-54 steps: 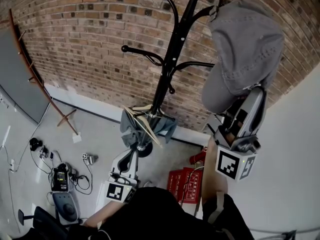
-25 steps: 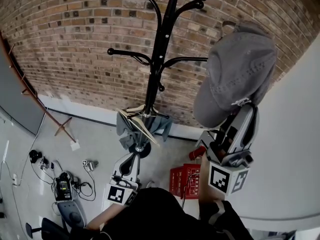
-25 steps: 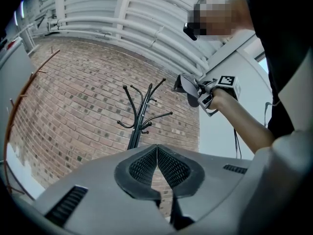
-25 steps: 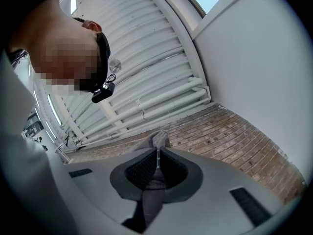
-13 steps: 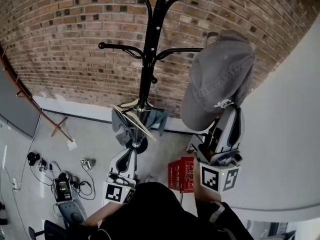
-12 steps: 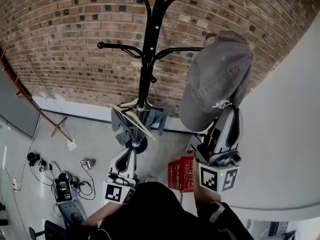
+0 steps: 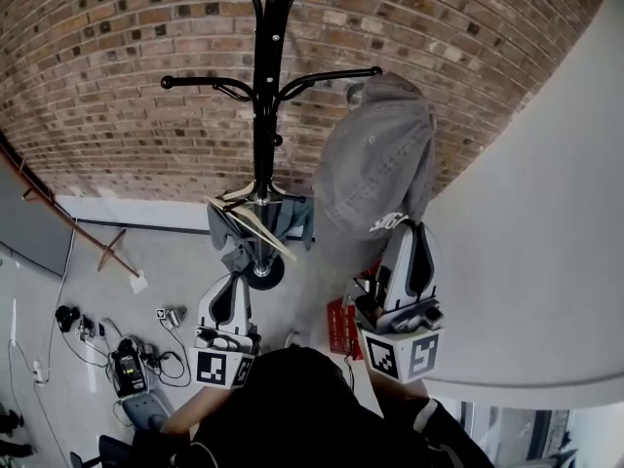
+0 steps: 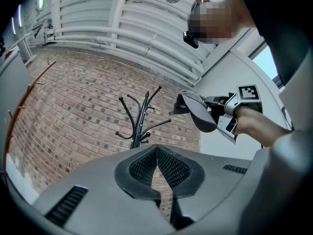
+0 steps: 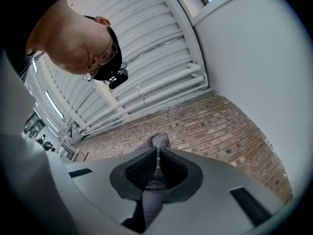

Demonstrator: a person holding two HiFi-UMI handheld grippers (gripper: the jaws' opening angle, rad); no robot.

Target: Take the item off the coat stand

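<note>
Pinching cap (image 7: 375, 164): right tool (image 7: 400, 230) | left tool (image 8: 156, 153): pressed together | left gripper view: cap clear of stand (image 8: 139, 126)

Coat stand (image 7: 261, 115) upright before brick wall (image 7: 117, 86). Cap (image 7: 375, 164) right of stand, just beside its right-hand hook (image 7: 374, 70), edge between jaws of right gripper (image 7: 402, 228) below. Left gripper (image 7: 232, 281) before stand's foot. Crate (image 7: 343, 328) on floor (image 7: 166, 261) between grippers; cables (image 7: 117, 354) far left.

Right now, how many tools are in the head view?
2. The left tool sits lower left, shut and empty; the right tool, lower right, is shut on the cap. None seem hidden.
</note>
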